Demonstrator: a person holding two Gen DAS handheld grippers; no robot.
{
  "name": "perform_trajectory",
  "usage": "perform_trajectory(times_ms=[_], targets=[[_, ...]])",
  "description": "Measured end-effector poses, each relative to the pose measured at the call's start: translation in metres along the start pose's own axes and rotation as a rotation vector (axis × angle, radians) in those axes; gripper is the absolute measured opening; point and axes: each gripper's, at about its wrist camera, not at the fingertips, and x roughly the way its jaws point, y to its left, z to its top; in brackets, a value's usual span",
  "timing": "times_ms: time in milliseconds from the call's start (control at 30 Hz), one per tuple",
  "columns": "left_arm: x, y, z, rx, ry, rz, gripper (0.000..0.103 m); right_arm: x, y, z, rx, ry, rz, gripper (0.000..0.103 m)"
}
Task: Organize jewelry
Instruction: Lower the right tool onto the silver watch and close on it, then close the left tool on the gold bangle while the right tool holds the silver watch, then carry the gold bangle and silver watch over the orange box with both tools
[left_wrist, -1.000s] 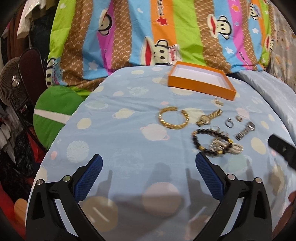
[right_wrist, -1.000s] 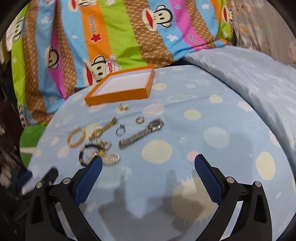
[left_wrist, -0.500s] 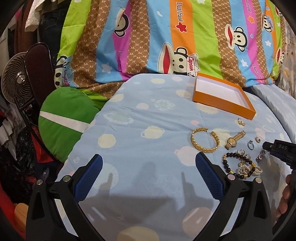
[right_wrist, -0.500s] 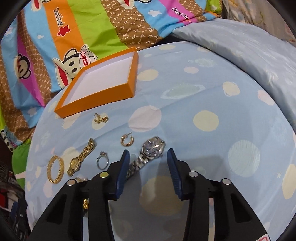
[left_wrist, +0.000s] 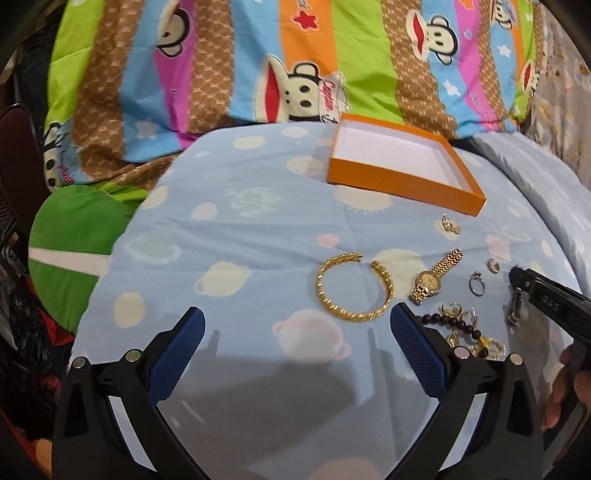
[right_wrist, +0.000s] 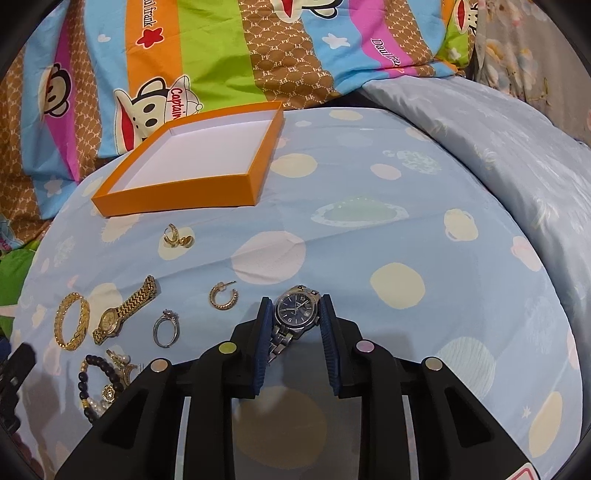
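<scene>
Striped monkey-print quilt (right_wrist: 229, 48) lying across 12 o'clock, behind planet-print blue sheet (right_wrist: 369, 229).

Orange tray (right_wrist: 177, 195), white-lined and holding nothing, sitting at 11 o'clock in the right wrist view.

Left gripper (left_wrist: 293, 343) hovering wide open over bare sheet, gripping nothing, with gold bangle (left_wrist: 354, 288) just beyond, near its right-hand finger.

Right gripper (right_wrist: 295, 325) narrowed around silver blue-dial watch (right_wrist: 297, 312); pads (right_wrist: 264, 332) flanking the case closely, contact impossible to confirm; watch lying on the sheet near centre.

Gold watch (right_wrist: 123, 310) lying at 9 o'clock of the silver watch, beside the bangle.

Tangled dark-bead and pearl bracelets (right_wrist: 99, 380) resting at 8 o'clock.

Silver ring (right_wrist: 166, 328) and gold hoop earring (right_wrist: 223, 295) lying between the two watches.

Small gold earrings (right_wrist: 177, 236) lying just below the tray.
</scene>
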Motion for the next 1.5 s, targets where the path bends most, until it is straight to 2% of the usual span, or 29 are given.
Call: perform_trajectory(times_ms=[67,267,400,533,633,700,967,1100,1267,1333,1400,1500], targets=[[0.018,-0.009,0.005,0.011,0.042,-0.019,0.098,-0.001,-0.001,-0.002,0.0,-0.009,0.018,0.024],[0.047,-0.023,0.009,0.051,0.098,-0.011,0.097,-0.002,-0.008,-0.003,0.03,-0.015,0.079,0.024],[0.048,-0.02,0.013,0.022,0.086,-0.052,0.093,-0.003,-0.009,-0.004,0.044,-0.017,0.103,0.024],[0.046,-0.019,0.014,0.014,0.064,-0.063,0.082,-0.004,-0.008,-0.005,0.041,-0.019,0.111,0.024],[0.043,-0.019,0.013,0.02,0.047,-0.079,0.063,-0.005,-0.007,-0.005,0.038,-0.023,0.117,0.024],[0.041,-0.019,0.013,0.018,0.04,-0.094,0.057,-0.006,-0.006,-0.006,0.035,-0.027,0.118,0.024],[0.028,-0.014,0.008,-0.001,0.027,-0.152,0.056,-0.016,-0.003,-0.006,0.015,-0.06,0.13,0.024],[0.005,-0.012,0.011,0.009,-0.023,-0.15,0.056,-0.033,-0.003,-0.001,0.013,-0.091,0.18,0.024],[-0.022,-0.012,0.034,0.054,-0.084,-0.159,0.056,-0.063,0.001,0.031,-0.05,-0.149,0.229,0.021],[-0.026,-0.014,0.05,0.063,-0.1,-0.171,0.056,-0.069,0.004,0.051,-0.071,-0.162,0.246,0.0],[-0.025,-0.02,0.075,0.074,-0.117,-0.178,0.057,-0.071,0.007,0.073,-0.071,-0.171,0.271,0.0],[-0.015,-0.03,0.106,0.081,-0.146,-0.171,0.057,-0.064,0.013,0.106,-0.107,-0.207,0.238,0.0]])
